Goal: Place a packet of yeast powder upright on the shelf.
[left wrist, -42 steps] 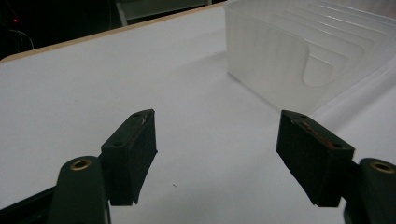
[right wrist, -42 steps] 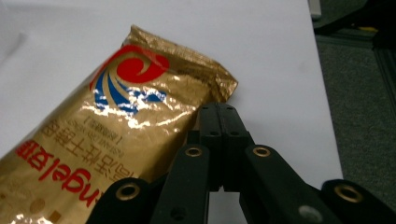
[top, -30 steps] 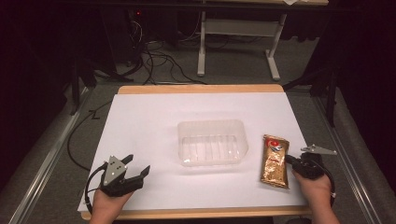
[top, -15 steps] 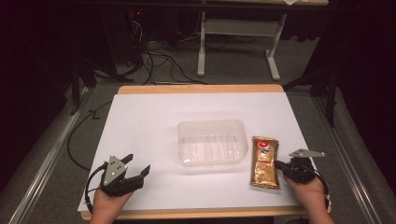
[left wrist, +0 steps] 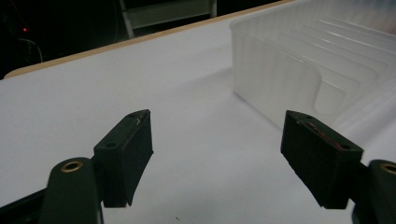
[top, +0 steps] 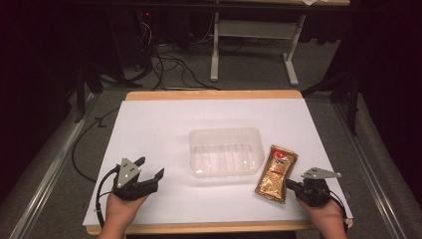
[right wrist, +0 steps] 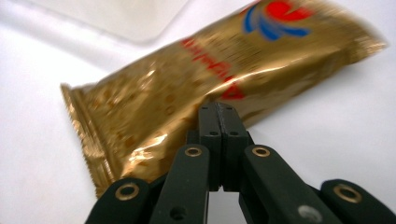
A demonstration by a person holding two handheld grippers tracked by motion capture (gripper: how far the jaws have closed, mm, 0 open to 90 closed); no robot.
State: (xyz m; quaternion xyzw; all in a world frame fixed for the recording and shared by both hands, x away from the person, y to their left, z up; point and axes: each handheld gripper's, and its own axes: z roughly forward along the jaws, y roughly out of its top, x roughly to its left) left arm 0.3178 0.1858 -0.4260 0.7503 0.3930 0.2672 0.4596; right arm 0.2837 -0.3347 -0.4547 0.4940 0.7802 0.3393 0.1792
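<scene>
Pushed leftward, the gold packet (top: 276, 174) now touches the clear tray (top: 226, 151). Right gripper (top: 291, 186) jaws pressed together against it; left gripper (top: 150, 167) jaws apart, idle.

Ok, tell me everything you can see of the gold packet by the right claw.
The gold packet is a shiny, crinkled foil pouch with crimped end seals, red lettering and a red-and-blue round logo near its far end. It lies flat on the white table, slanted, just right of the clear plastic tray. It looks sealed. The right claw is shut, its tips against the packet's long edge; whether they pinch the foil or only press it, I cannot tell.
</scene>
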